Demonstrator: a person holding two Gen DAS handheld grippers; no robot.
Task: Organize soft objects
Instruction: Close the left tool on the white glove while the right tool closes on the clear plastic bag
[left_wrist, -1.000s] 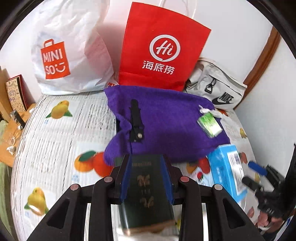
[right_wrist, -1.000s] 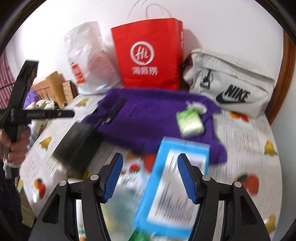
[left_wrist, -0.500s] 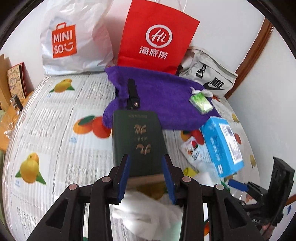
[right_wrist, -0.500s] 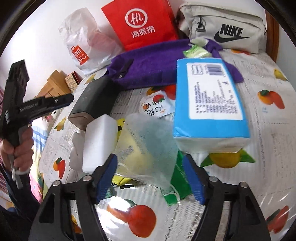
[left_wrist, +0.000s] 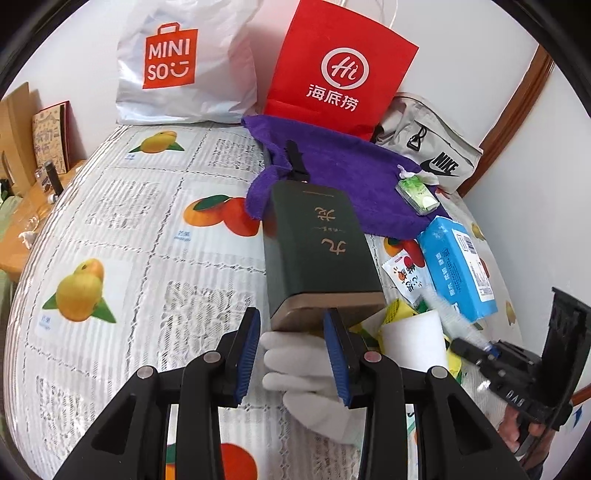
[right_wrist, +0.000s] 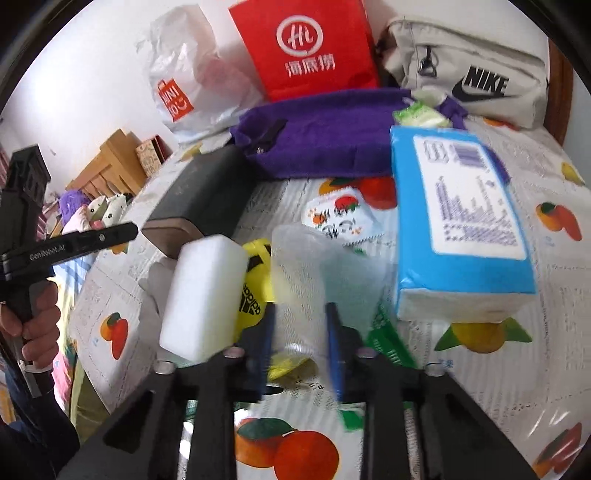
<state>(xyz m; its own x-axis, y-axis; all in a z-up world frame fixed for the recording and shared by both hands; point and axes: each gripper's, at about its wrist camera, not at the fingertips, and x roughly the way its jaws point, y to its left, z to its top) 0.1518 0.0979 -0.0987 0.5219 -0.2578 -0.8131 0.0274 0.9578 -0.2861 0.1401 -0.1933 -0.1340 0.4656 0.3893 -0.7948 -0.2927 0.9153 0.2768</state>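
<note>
A dark green box (left_wrist: 317, 251) lies on the fruit-print tablecloth, its near end resting on a white glove (left_wrist: 303, 365). My left gripper (left_wrist: 293, 350) is open just behind the box, no longer holding it. My right gripper (right_wrist: 299, 339) has closed on a clear plastic bag (right_wrist: 314, 273) in the pile. Around it lie a white foam block (right_wrist: 203, 299), a yellow adidas item (right_wrist: 255, 291), a blue tissue pack (right_wrist: 461, 218) and a purple towel (right_wrist: 325, 133).
A red paper bag (left_wrist: 340, 70), a white Miniso bag (left_wrist: 181, 62) and a grey Nike pouch (left_wrist: 428, 147) stand along the back wall. A small green packet (left_wrist: 417, 190) lies on the towel. A snack sachet (right_wrist: 340, 218) lies mid-table.
My left gripper set the green box down on the table, opened and drew back. My right gripper moved down over the pile and closed on the clear plastic bag.
</note>
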